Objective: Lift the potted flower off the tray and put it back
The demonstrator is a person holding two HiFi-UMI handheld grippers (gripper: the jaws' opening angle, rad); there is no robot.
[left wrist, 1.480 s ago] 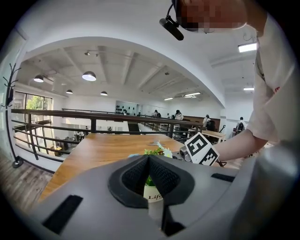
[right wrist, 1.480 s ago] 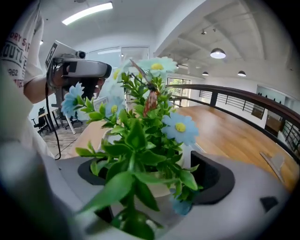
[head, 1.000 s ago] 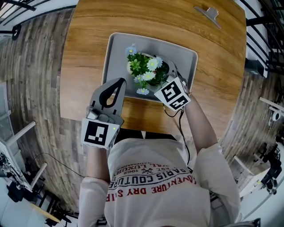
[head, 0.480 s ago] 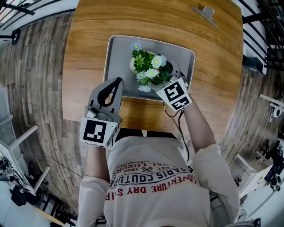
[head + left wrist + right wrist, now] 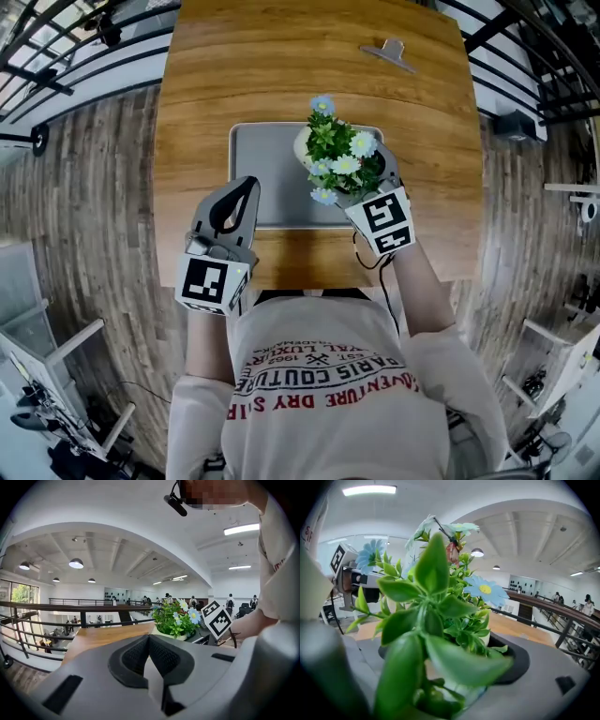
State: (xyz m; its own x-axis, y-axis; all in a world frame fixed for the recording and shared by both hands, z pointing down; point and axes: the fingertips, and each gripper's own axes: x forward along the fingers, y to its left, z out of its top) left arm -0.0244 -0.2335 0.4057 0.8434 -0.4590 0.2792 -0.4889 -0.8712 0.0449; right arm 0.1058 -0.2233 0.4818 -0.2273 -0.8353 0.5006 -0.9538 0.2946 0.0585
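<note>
Right gripper jaws clamped on the potted flower, which has risen in the last second and now looks to hang over the tray's right rear corner. Lift looks done, put-back next. Left gripper pinched together, empty, at tray's front-left edge.

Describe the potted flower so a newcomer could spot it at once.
On the wooden table lies a grey tray, and the potted flower shows over its far right corner, gripped by the right gripper. It is the only plant: green leaves, blue and white daisy-like blooms, pale pot.
</note>
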